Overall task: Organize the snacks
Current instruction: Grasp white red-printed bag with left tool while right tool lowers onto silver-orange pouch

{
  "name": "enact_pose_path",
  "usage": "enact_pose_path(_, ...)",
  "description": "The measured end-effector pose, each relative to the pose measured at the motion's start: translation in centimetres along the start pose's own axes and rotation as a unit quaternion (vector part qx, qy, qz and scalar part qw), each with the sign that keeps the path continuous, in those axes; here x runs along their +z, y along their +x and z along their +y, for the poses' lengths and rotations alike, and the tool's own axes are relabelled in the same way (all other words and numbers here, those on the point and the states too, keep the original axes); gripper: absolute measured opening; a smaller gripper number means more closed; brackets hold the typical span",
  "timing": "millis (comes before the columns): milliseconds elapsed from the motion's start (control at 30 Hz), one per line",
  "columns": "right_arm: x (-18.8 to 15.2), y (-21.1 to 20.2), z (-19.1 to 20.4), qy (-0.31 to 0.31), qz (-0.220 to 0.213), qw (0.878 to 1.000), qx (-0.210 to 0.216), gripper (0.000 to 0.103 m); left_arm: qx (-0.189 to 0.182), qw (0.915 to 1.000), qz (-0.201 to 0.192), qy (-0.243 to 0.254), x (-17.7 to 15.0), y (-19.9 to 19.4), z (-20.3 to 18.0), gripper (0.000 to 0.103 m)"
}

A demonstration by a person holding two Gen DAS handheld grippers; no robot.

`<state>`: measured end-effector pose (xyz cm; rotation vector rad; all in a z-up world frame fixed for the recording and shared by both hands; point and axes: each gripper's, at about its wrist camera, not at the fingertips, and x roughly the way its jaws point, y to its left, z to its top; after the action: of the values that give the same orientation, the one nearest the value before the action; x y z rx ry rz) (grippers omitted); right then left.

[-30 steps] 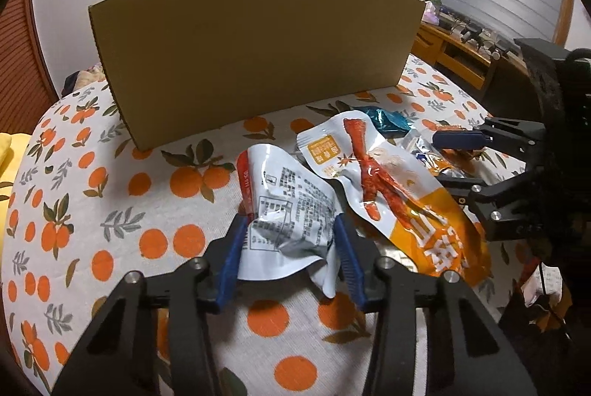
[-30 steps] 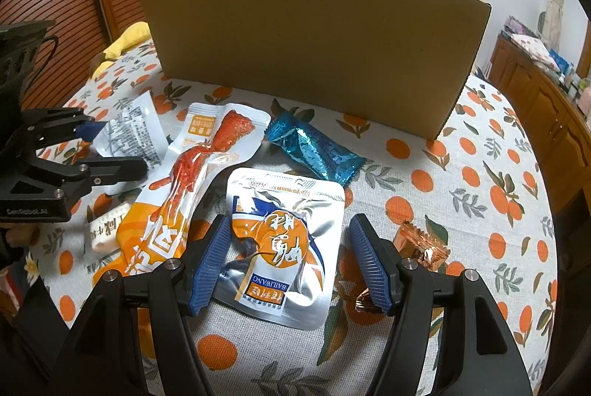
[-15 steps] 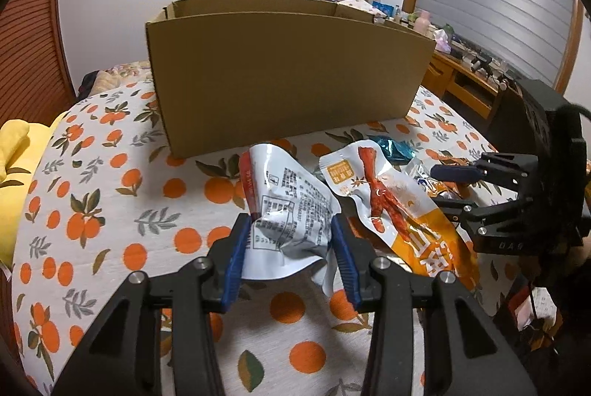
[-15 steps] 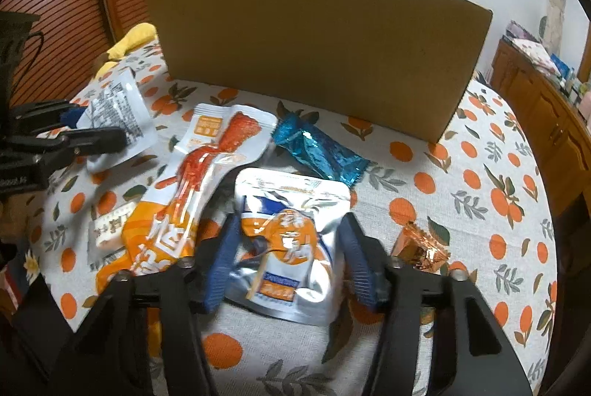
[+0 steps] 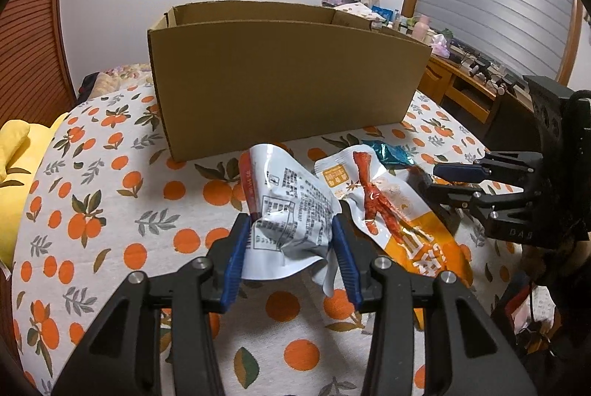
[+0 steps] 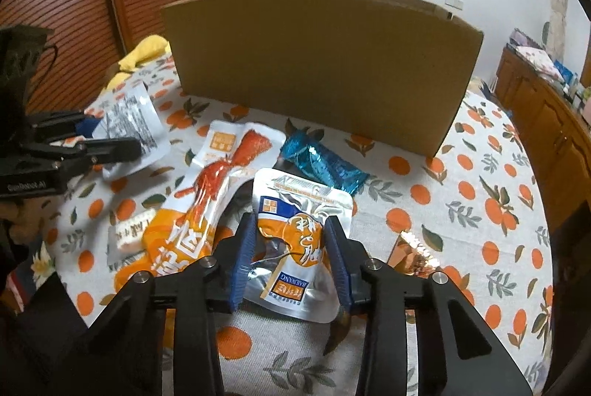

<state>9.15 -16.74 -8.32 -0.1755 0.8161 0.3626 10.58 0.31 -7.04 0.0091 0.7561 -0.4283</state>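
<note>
Orange-print cloth covers the surface (image 5: 110,211), with an open cardboard box (image 5: 284,82) at its rear. Left gripper (image 5: 291,248) fingers clamp a crumpled white packet (image 5: 291,215), raised off the cloth. Right gripper (image 6: 291,255) fingers clamp a silver pouch (image 6: 295,229). Between them lie an orange packet (image 6: 207,196) and a blue bar (image 6: 321,167).

White pouch (image 5: 291,222) and silver-orange pouch (image 6: 299,241) are crumpled, pinched; chicken-foot pack (image 6: 207,204) and blue bar (image 6: 321,167) lie before the box (image 6: 321,63).
</note>
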Motion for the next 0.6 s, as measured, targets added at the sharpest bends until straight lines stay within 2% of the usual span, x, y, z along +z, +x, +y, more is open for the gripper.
enact_pose_path(433,0.22,-0.29,-0.08,0.001,-0.005,1.000,-0.003,0.029,0.000,1.0000,-0.001,0.003,0.45,-0.20,-0.12,0.044)
enact_pose_path(533,0.00,-0.13,-0.17,0.003,0.000,1.000,0.004,0.031,-0.001,1.0000,0.001,0.001,0.28,-0.01,-0.12,0.044)
enact_pose_path(600,-0.23,0.17,0.02,-0.001,0.004,1.000,0.000,0.038,-0.002,1.0000,0.000,0.000,0.20,0.06,-0.15,0.044)
